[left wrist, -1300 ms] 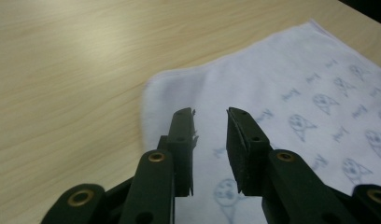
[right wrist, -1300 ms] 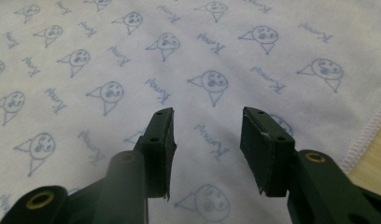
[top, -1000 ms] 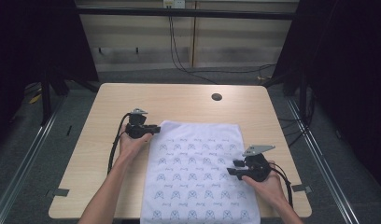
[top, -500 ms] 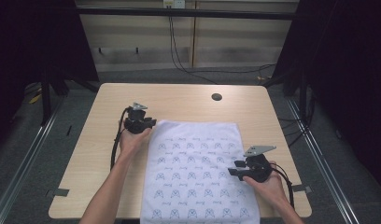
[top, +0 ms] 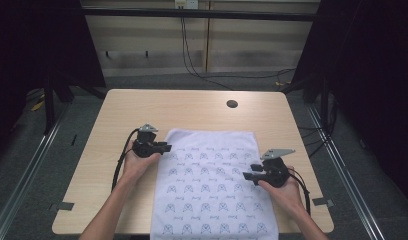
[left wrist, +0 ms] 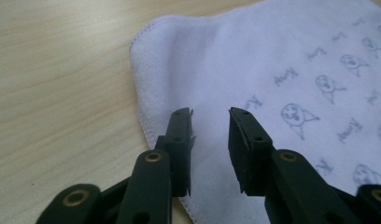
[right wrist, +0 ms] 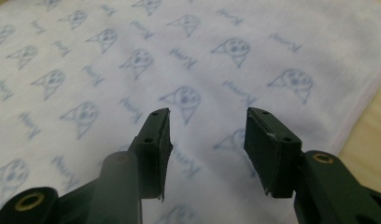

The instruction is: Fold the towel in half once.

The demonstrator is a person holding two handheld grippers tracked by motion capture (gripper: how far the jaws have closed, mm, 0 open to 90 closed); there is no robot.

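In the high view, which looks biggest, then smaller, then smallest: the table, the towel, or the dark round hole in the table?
1. Table, the biggest.
2. Printed white towel, lying on it.
3. Dark round hole, the smallest.

surface: light wooden table | on it: white printed cloth, flat, overhanging near edge

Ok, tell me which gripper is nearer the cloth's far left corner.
Left. The left gripper sits at the printed cloth's far left corner, jaws open over its hem; the right gripper hovers over the right edge.
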